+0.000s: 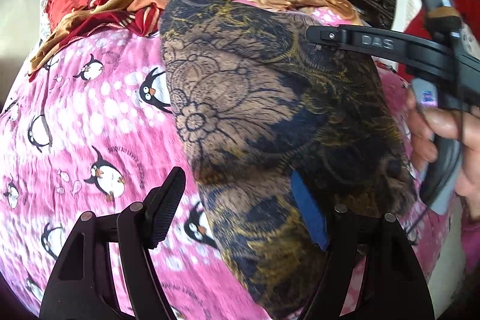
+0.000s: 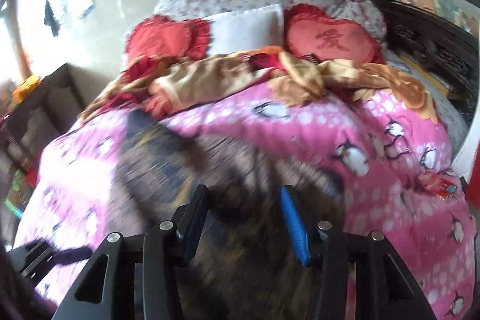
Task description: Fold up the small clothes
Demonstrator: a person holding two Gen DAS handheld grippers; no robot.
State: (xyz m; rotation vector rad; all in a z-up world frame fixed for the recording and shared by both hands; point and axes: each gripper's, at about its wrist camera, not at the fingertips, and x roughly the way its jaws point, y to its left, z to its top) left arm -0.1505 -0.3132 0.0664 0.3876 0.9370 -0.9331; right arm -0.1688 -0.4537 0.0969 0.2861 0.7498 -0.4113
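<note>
Across the centre of the left wrist frame, a brown-and-navy floral garment (image 1: pixel 270 110) is spread flat on the penguin-print quilt (image 1: pixel 90 110), apparently for folding, while the left gripper (image 1: pixel 240 206) and right gripper (image 2: pixel 244 225) are held wide apart, gripping nothing.

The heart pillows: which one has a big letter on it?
The right heart pillow: a Chinese character is stitched in its middle. The left one looks plain.
</note>
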